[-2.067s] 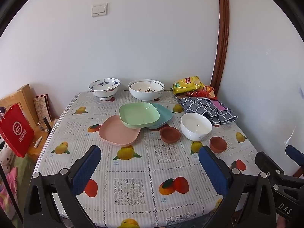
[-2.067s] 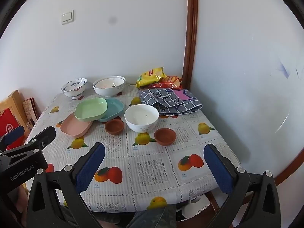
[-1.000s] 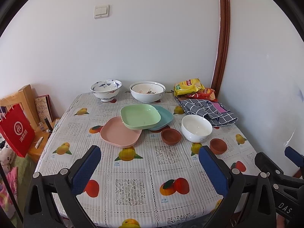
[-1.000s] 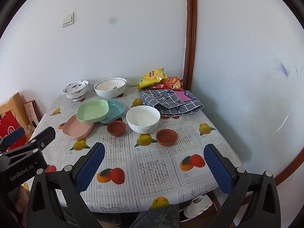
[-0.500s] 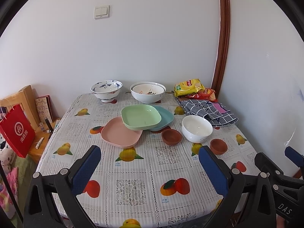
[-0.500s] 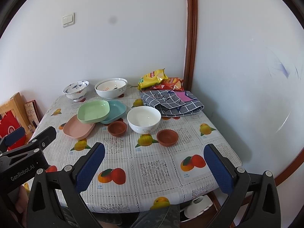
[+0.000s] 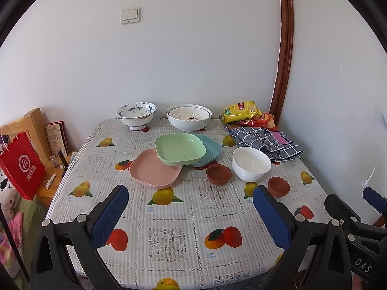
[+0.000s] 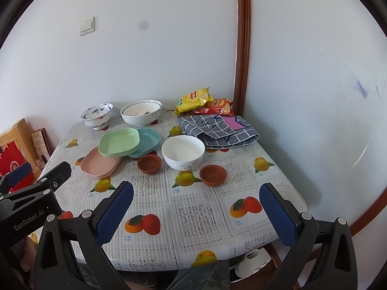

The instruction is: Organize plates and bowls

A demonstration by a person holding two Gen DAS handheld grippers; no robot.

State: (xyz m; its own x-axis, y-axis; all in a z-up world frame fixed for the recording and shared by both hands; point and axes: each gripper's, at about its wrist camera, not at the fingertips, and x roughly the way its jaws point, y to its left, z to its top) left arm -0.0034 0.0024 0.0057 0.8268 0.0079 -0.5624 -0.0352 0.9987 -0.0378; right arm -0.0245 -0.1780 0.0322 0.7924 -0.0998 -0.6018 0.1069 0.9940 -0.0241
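A white-walled corner with a brown wooden trim [image 7: 285,48] and a light switch [image 7: 130,15] framed a table [image 7: 169,232] covered in a fruit-printed cloth. At the far edge stood a blue-patterned bowl [image 7: 136,115] and, just to its right, a large white bowl [image 7: 189,117] with a smaller one nested inside. Mid-table, a green plate [image 7: 180,148] lay tilted over two others, its left side resting on a pink plate [image 7: 150,171] and its right on a teal plate [image 7: 210,146]. Just in front of the teal plate sat a small brown bowl [image 7: 218,174], touching or nearly touching a plain white bowl [image 7: 251,161] on its right; a second small brown bowl [image 7: 278,186] stood apart, nearer the front right. Behind the white bowl a folded checked cloth [image 7: 266,142] crowded the right edge, with a yellow snack bag [image 7: 239,114] and a red one [image 7: 261,120] against the wall. Off the left side a red paper bag [image 7: 23,166] hung by a wooden chair [image 7: 33,125]. The left gripper [image 7: 191,207] hovered over the near part of the table with its jaws spread wide and nothing between them. The right gripper [image 8: 197,204] did likewise, released and empty, well short of the dishes. Nothing lay between either gripper and the crockery but bare tablecloth.
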